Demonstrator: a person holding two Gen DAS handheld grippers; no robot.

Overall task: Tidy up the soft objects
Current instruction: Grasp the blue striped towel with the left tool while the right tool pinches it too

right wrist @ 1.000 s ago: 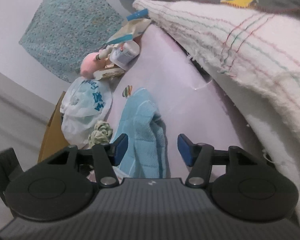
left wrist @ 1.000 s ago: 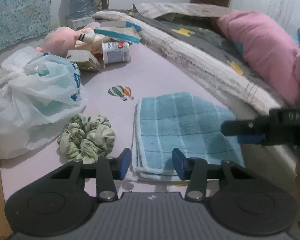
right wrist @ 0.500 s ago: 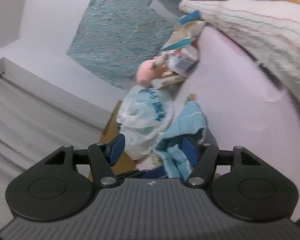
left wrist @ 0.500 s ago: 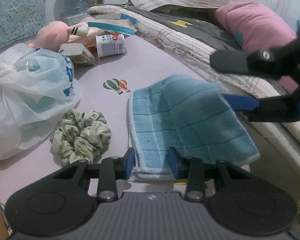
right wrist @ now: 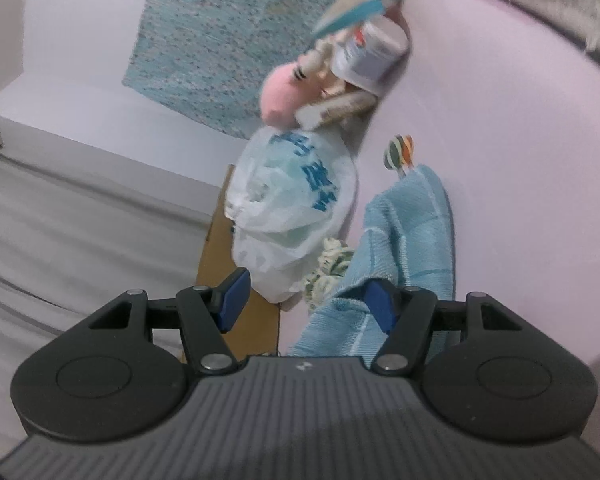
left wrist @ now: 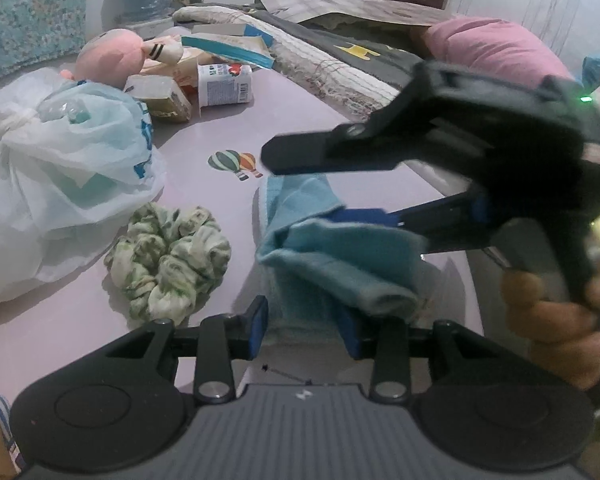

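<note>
A light blue towel (left wrist: 340, 256) lies bunched on the pale pink table (left wrist: 300, 120), its right side flipped over to the left. My left gripper (left wrist: 304, 326) is open with its fingers on either side of the towel's near edge. My right gripper (left wrist: 348, 188) comes in from the right, turned on its side and open, its lower finger under the lifted towel fold. In the right wrist view the towel (right wrist: 404, 240) drapes over the right finger while the gripper (right wrist: 306, 306) stays open. A green scrunchie (left wrist: 168, 260) lies left of the towel.
A white plastic bag (left wrist: 56, 184) sits at the left. A pink plush toy (left wrist: 112, 56), a small carton (left wrist: 224, 84) and packets lie at the table's far end. A bed with a pink pillow (left wrist: 496, 48) runs along the right side.
The right gripper has swept left, carrying the towel's right side over itself into a bunched fold. The left gripper has opened a little wider around the towel's near edge.
</note>
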